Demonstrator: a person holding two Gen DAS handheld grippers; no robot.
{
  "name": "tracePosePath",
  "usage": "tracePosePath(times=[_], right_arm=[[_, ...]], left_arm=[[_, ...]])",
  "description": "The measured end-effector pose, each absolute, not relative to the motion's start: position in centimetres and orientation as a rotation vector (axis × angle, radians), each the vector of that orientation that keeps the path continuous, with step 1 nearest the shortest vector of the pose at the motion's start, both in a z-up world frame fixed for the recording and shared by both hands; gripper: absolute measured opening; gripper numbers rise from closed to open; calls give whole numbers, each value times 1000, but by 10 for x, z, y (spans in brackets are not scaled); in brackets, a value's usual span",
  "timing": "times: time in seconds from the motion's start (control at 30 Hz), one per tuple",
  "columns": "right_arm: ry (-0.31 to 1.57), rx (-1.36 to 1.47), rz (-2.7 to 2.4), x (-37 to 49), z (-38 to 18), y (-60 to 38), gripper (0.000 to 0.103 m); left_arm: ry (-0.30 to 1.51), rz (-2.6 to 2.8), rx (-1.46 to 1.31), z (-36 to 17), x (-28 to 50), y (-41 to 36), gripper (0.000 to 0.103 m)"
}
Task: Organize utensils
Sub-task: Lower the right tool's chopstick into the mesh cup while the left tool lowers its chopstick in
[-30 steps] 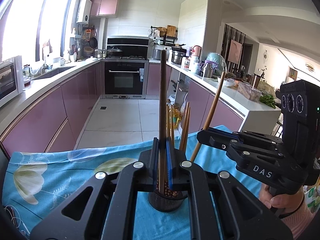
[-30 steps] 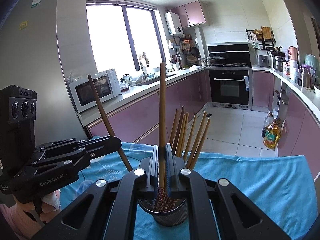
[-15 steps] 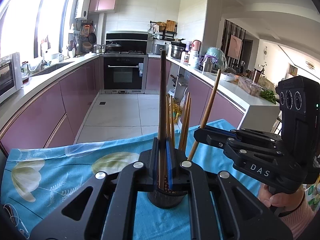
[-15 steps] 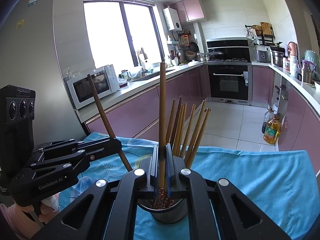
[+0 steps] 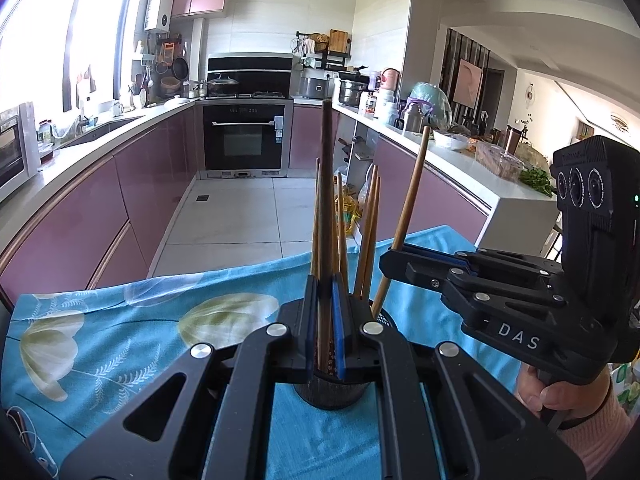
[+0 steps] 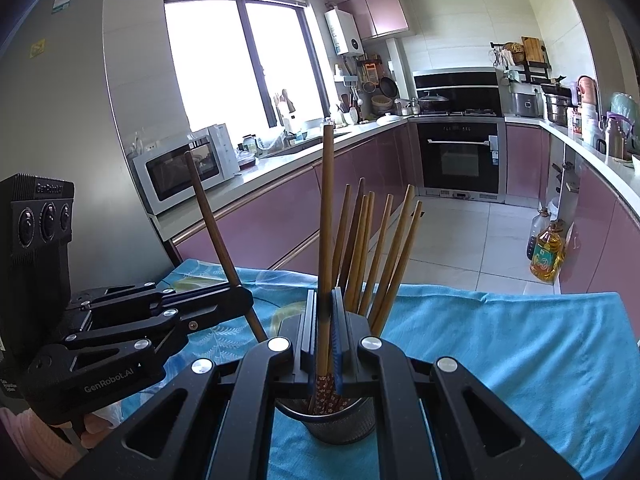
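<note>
I see a dark mesh cup [image 6: 340, 420] standing on the surface, which has a blue flowered cloth [image 5: 120, 340] over it. The cup holds a bunch of brown wooden chopsticks [image 6: 376, 252] that stand up and fan out. Their bottom ends have a red flowery pattern.

My left tool [image 5: 325, 320] is pressed together on one darker chopstick [image 5: 327, 184]. That stick stands straight up over the cup, with its low end down inside it. My right tool [image 6: 325, 328] is also pinching one chopstick [image 6: 328, 216], held upright over the cup. From the left camera, the right tool sits just right of the cup and its stick [image 5: 408, 208] leans a bit.

The cup is near the middle of the cloth. The cloth's far edge is just behind the cup, and past it is the kitchen floor [image 5: 240, 216]. There is bare cloth on both sides of the cup.
</note>
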State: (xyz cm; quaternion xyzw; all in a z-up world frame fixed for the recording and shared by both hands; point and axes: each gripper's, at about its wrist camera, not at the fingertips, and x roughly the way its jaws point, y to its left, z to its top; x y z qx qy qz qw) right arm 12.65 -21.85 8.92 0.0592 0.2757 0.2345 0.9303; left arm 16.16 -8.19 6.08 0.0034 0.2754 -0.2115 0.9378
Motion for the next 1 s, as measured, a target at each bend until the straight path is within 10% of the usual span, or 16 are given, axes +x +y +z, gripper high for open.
tracePosePath(times=[1.0], right_arm=[[604,132,492,138,75,-218,6]], left_arm=[[665,-475,5,65,186,-81,8]])
